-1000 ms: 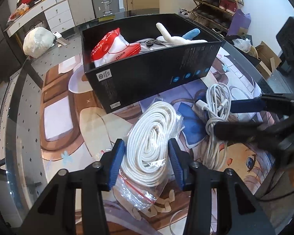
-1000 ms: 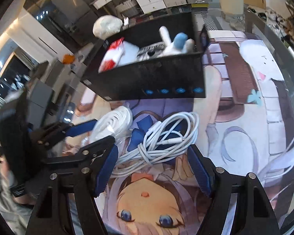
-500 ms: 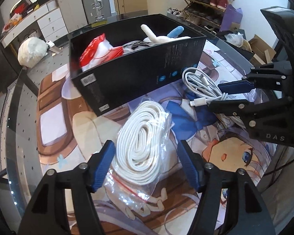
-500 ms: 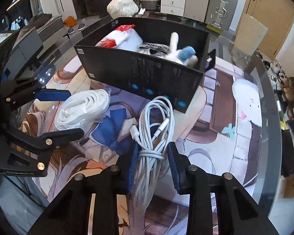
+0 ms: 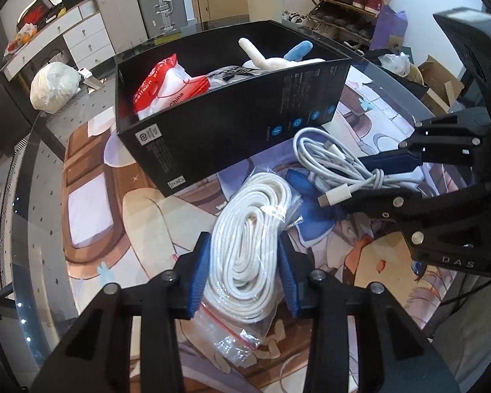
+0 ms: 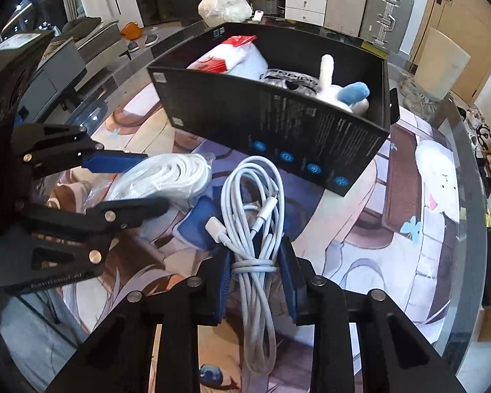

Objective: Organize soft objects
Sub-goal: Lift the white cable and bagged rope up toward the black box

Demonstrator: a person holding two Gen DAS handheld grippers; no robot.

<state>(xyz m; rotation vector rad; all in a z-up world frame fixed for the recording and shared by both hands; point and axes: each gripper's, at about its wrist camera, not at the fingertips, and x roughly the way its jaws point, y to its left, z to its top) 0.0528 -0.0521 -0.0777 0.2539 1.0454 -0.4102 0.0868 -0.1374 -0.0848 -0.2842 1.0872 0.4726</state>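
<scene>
My left gripper is shut on a coil of white rope in a clear zip bag, which also shows in the right wrist view. My right gripper is shut on a bundled white charging cable, seen in the left wrist view held between the right gripper's fingers. Both bundles are just in front of an open black box that holds a red-and-white packet, a grey pouch and a white-and-blue plush toy.
The box stands on a glass table covered by an anime-print mat. The table's curved edge runs at the right. A white stuffed bag lies beyond the table. Suitcases and drawers stand at the back.
My left gripper's fingers have closed in onto the bagged rope. My right gripper stayed shut on the cable. Both have drawn closer to the black box.
</scene>
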